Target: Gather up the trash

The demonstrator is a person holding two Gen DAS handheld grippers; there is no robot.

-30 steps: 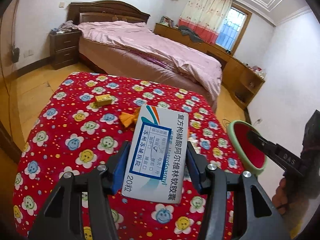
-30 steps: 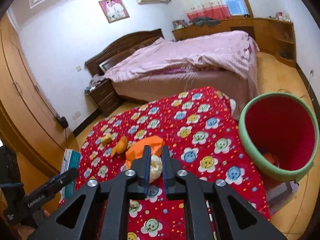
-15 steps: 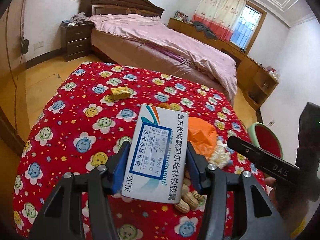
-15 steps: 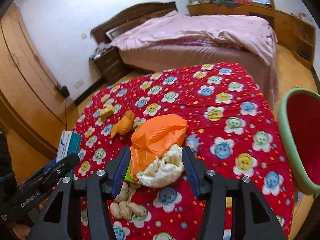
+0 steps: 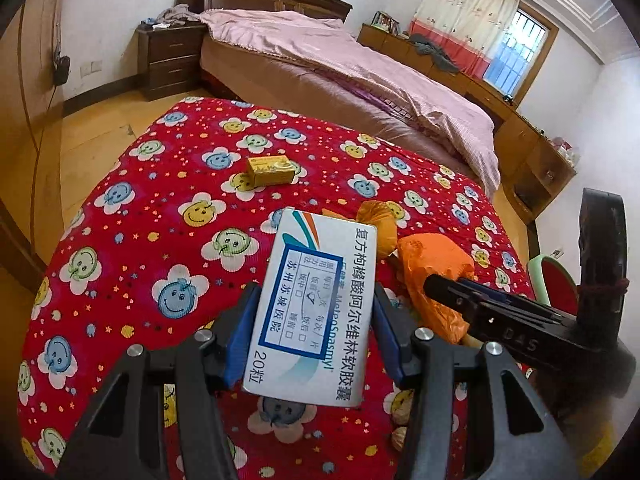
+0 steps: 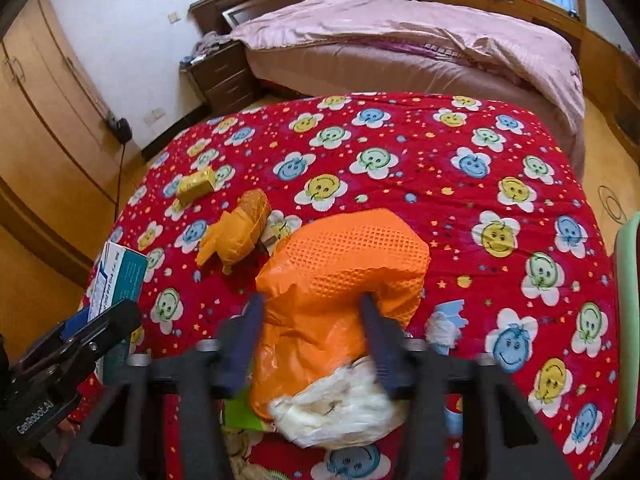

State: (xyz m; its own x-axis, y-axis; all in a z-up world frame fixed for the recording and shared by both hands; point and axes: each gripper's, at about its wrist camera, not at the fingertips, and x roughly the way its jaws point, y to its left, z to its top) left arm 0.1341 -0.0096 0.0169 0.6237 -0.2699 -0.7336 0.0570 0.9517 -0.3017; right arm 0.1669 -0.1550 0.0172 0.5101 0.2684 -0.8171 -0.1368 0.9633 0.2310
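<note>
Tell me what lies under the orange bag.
Under the orange bag a crumpled white wad and a green scrap stick out near its lower edge. Whatever else sits beneath it is covered.

A home bedroom: made bed (image 5: 360, 68), nightstand (image 5: 172, 60), curtained window (image 5: 508, 56).

Pink-covered bed (image 5: 360, 60), curtained window (image 5: 508, 52)

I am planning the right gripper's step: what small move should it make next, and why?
Probably close the right gripper on the orange bag: its open fingers already straddle the bag, which lies on the red cloth unheld. The left gripper is occupied, clamping the medicine box.
</note>
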